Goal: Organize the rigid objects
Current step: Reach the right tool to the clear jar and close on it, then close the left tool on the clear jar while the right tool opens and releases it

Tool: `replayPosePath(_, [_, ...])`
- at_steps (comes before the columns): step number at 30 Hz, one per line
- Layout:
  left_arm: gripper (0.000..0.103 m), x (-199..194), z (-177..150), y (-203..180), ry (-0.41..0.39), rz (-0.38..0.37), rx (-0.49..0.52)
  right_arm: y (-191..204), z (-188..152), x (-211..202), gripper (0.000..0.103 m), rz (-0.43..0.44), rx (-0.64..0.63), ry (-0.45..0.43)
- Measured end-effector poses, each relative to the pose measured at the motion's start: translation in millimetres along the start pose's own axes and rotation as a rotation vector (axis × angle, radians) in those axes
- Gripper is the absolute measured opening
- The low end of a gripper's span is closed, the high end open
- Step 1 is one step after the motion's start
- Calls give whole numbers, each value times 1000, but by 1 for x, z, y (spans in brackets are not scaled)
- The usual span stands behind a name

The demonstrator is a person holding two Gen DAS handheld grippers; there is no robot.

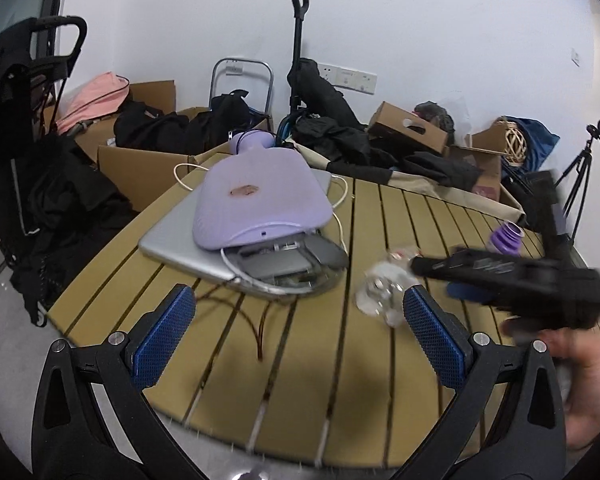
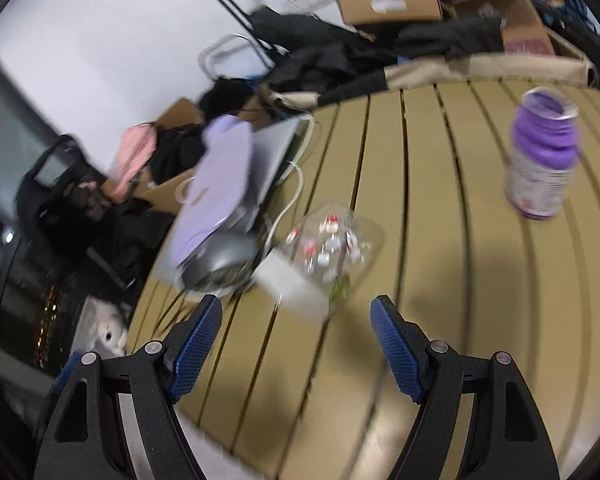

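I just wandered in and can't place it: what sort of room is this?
Probably a spare room or office corner used for storage and recording, not a tidy home. Cardboard boxes heaped with dark clothes line a plain white wall, a camera tripod stands in the corner, and a slatted table holds assorted items.

Open slats ahead, clutter to the left

Bare table (image 2: 440, 240) lies between the right gripper (image 2: 296, 320) and the purple bottle (image 2: 542, 160); a clear jar (image 2: 324, 256) blocks just ahead-left, beside the laptop pile (image 2: 228, 200).
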State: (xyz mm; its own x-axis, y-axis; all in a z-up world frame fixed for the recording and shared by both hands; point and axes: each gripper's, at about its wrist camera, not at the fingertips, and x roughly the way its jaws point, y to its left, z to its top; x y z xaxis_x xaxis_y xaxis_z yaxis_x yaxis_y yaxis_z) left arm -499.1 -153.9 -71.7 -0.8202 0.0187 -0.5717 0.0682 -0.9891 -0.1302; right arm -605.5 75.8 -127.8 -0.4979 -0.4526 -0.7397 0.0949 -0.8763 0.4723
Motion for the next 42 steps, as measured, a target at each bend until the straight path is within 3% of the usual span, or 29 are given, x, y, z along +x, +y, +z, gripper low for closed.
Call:
replayPosePath(3, [103, 23, 8, 3, 20, 21, 2, 4, 13, 41, 81, -47, 23, 26])
replayPosePath(7, [103, 46, 20, 7, 33, 39, -9, 0, 15, 62, 81, -96, -18, 48])
replayPosePath(8, [103, 50, 22, 6, 37, 36, -11, -2, 12, 65, 74, -100, -62, 65])
replayPosePath(9, [103, 56, 24, 3, 43, 26, -8, 0, 9, 63, 66, -111, -131, 59])
replayPosePath(14, [103, 72, 24, -38, 83, -79, 13, -27, -5, 28, 65, -33, -357, 70])
replayPosePath(20, [100, 111, 11, -119, 242, -223, 24, -55, -36, -16, 66, 23, -663, 113])
replayPosePath(21, [96, 120, 10, -129, 274, -249, 17, -58, -38, -20, 67, 23, -685, 104])
replayPosePath(23, [77, 136, 9, -148, 344, -284, 18, -62, -42, -27, 68, 55, -717, 89])
replayPosePath(25, [67, 146, 4, -162, 391, -265, 35, -66, -45, -29, 69, 56, -734, 78])
replayPosePath(28, [64, 144, -5, -171, 375, -227, 66, -73, -44, -35, 76, 28, -750, 60])
replayPosePath(30, [64, 136, -6, -168, 348, -191, 80, -79, -41, -41, 86, 43, -749, 40])
replayPosePath(36, [68, 117, -2, -149, 333, -158, 72, -95, -42, -50, 87, -13, -734, 17])
replayPosePath(39, [84, 96, 14, -144, 272, -237, 79, -100, -38, -55, 87, -39, -728, 6])
replayPosePath(42, [99, 87, 18, -162, 280, -322, 195, -107, -34, -65, 87, -49, -702, 1])
